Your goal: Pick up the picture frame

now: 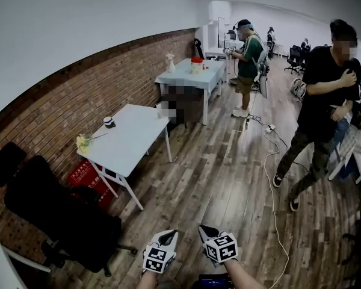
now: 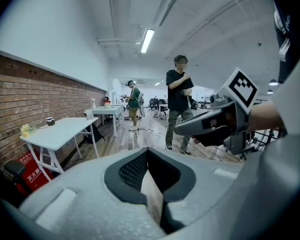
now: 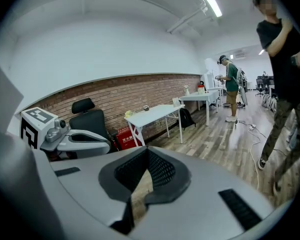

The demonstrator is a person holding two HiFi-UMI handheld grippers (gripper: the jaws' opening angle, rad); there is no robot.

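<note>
A small pale upright thing (image 1: 162,109), possibly the picture frame, stands at the far end of the near white table (image 1: 132,143); it is too small and partly blurred to be sure. It also shows small in the left gripper view (image 2: 88,115) and the right gripper view (image 3: 176,102). My left gripper (image 1: 167,236) and right gripper (image 1: 206,230) hang side by side at the bottom of the head view, over the wooden floor and far from the table. Both are shut with nothing between the jaws (image 2: 148,153) (image 3: 147,153).
On the near table sit a dark cup (image 1: 109,121) and yellow flowers (image 1: 83,141). A red box (image 1: 87,176) lies under it. A black office chair (image 1: 54,212) stands at left. A farther table (image 1: 189,76) carries a red-lidded jar (image 1: 197,64). Two people (image 1: 248,65) (image 1: 325,101) stand beyond, and a cable (image 1: 268,161) crosses the floor.
</note>
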